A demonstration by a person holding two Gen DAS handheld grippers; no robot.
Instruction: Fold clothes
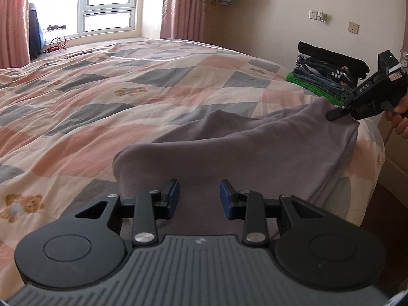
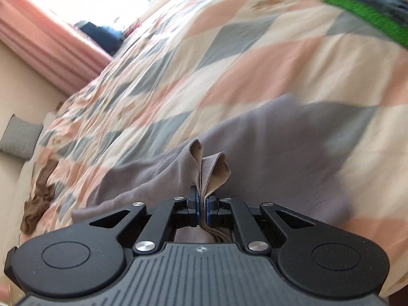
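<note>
Bedroom, daylight from window. Patchwork pink, grey and cream quilted bedspread (image 1: 102, 89) covers the bed. Soft lilac-grey fabric garment (image 1: 242, 148) lies at the near right corner of the bed, partly lifted. Right gripper (image 2: 202, 210) pinches a bunched hem of the garment, pads pressed together on the cloth; a hand (image 1: 400, 119) grips its handle. Left gripper (image 1: 199, 195) hovers over the garment's near edge, fingers spread, nothing between them. Stack of folded dark clothes on a green knit (image 1: 329, 76) sits beyond, at the bed's far right edge.

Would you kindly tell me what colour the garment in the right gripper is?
Greyish lilac garment, clearest in the left wrist view.
</note>
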